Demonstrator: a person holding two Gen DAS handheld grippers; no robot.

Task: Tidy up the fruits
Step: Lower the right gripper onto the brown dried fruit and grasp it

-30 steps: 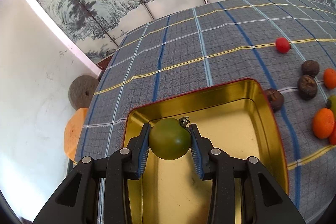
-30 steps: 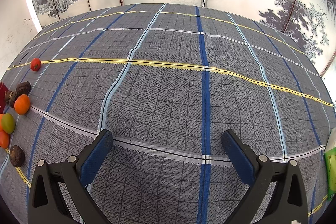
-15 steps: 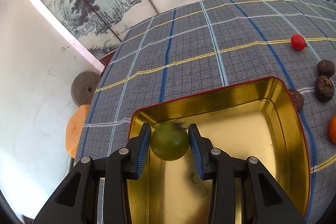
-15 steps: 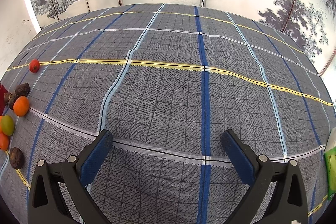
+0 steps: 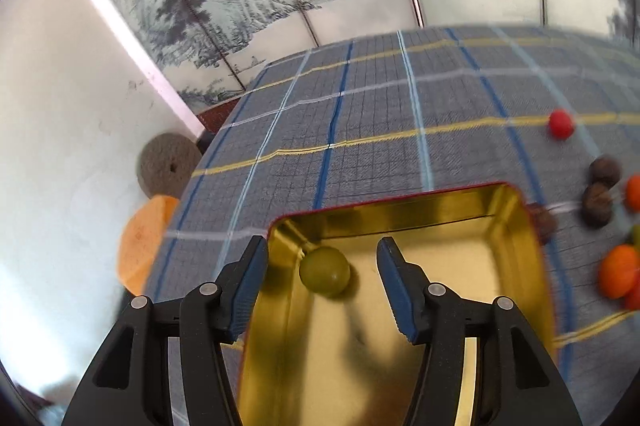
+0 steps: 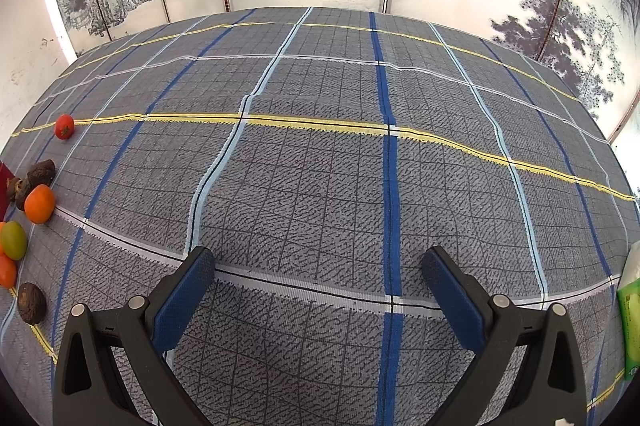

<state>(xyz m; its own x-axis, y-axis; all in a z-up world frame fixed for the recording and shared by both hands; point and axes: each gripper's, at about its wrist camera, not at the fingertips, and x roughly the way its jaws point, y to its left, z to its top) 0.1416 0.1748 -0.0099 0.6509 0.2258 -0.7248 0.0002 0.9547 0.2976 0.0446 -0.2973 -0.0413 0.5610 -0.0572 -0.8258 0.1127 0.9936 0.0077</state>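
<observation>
A green tomato (image 5: 324, 271) lies in the far left corner of the gold tray (image 5: 520, 226). My left gripper (image 5: 322, 278) is open above the tray, its jaws apart on either side of the tomato and clear of it. To the right of the tray lie a red tomato (image 5: 561, 123), dark brown fruits (image 5: 597, 199) and orange fruits (image 5: 618, 271). My right gripper (image 6: 318, 282) is open and empty over the checked cloth. In its view the fruits sit at the far left: a red tomato (image 6: 64, 126), an orange fruit (image 6: 39, 203), a green one (image 6: 13, 239) and a brown one (image 6: 31, 303).
The table carries a grey checked cloth (image 6: 320, 146). Round brown (image 5: 168, 164) and orange (image 5: 144, 242) cushions lie beyond the table's left edge. A green packet (image 6: 630, 322) sits at the right edge. Painted screens stand behind the table.
My left gripper has opened and let go of the green tomato, which now lies in the tray's corner. The left view has shifted and blurred. The right gripper has not moved.
</observation>
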